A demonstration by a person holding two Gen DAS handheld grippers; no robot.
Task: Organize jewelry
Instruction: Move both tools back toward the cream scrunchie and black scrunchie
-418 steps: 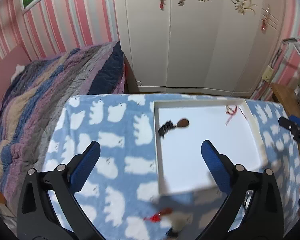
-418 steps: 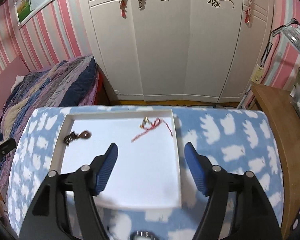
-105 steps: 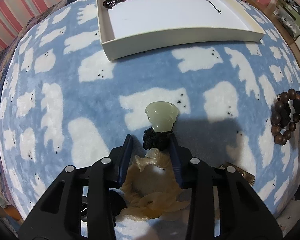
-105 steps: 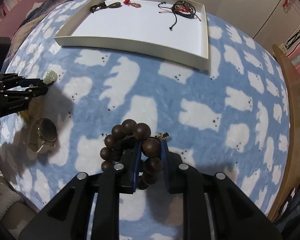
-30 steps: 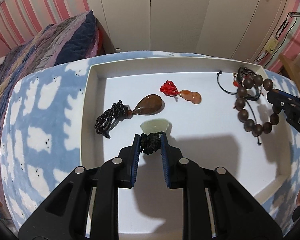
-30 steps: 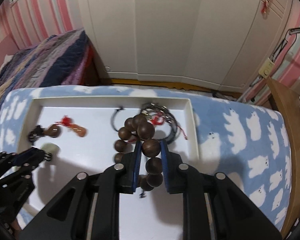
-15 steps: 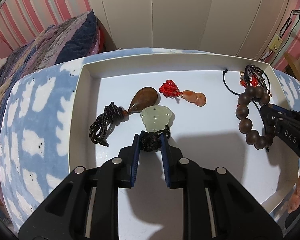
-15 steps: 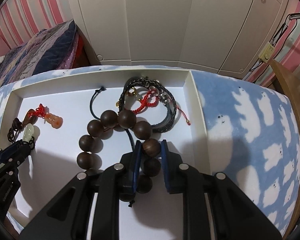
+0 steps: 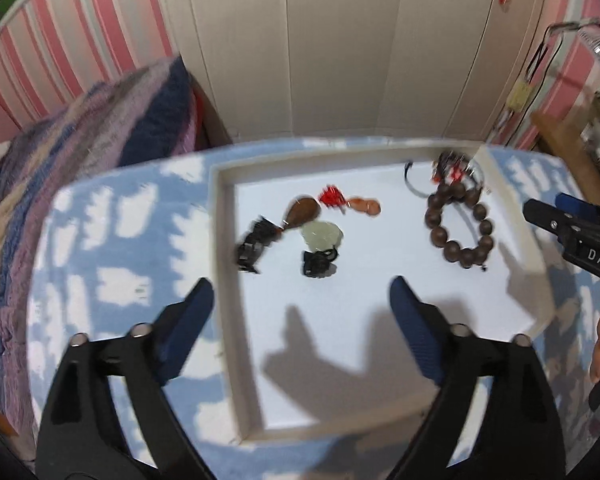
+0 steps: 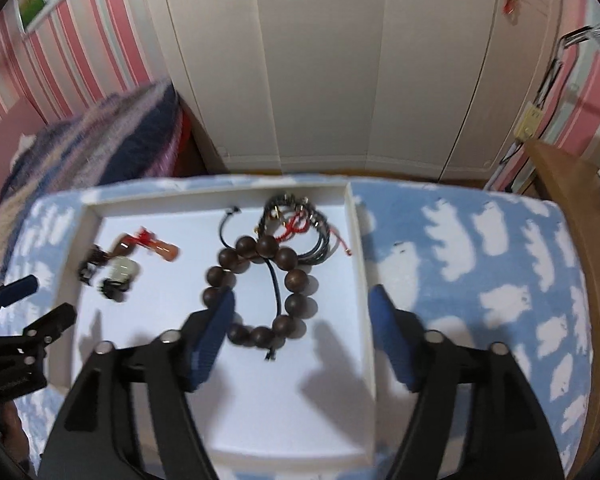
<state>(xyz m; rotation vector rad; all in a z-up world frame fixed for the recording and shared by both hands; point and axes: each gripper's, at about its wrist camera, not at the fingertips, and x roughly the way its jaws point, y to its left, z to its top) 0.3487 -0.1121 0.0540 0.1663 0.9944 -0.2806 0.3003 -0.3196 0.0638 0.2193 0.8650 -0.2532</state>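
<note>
A white tray (image 9: 224, 264) on the blue bear-print blanket holds the jewelry. The pale green jade pendant (image 9: 322, 236) with its black cord lies beside a brown teardrop pendant (image 9: 302, 210) and a red-knotted orange gourd charm (image 9: 364, 206). The dark wooden bead bracelet (image 10: 260, 292) lies flat near black cord bracelets (image 10: 296, 220). My left gripper (image 9: 302, 308) is open and empty, raised above the tray's near half. My right gripper (image 10: 300, 320) is open and empty above the bead bracelet; it also shows at the right edge of the left wrist view (image 9: 572, 232).
The blue blanket (image 10: 480, 264) covers the table around the tray. A striped quilt on a bed (image 9: 80, 152) lies to the left. White wardrobe doors (image 10: 320, 60) stand behind. A wooden desk edge (image 10: 572, 208) is at the right.
Both grippers have opened and pulled back and up. The jade pendant and the bead bracelet were let go and now lie in the tray.
</note>
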